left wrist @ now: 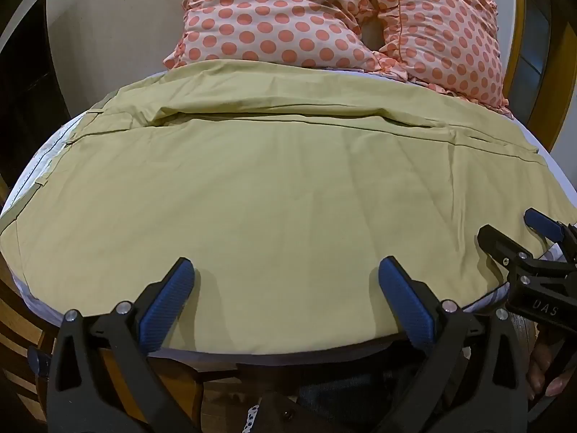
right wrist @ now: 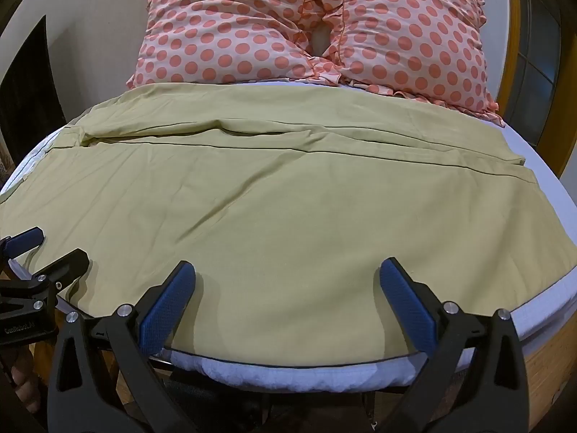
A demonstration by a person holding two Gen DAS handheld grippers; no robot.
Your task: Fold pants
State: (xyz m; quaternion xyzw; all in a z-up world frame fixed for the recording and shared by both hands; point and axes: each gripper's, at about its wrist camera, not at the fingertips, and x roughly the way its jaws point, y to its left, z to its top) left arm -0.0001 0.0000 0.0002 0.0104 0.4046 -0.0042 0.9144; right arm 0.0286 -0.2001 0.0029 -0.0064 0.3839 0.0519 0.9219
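Olive-green pants (left wrist: 274, 187) lie spread flat across the bed, waistband at the left, legs running right; they also fill the right wrist view (right wrist: 288, 209). One leg lies folded over the other, with seam lines across the far part. My left gripper (left wrist: 285, 296) is open, its blue pads just above the pants' near edge. My right gripper (right wrist: 286, 299) is open over the near edge further right, and it also shows at the right edge of the left wrist view (left wrist: 519, 234). Neither holds cloth.
Two pink pillows with orange dots (left wrist: 324, 18) lean at the head of the bed (right wrist: 360, 371), just beyond the pants. A white sheet covers the mattress. A wooden bed frame (right wrist: 548, 357) runs along the near and right sides.
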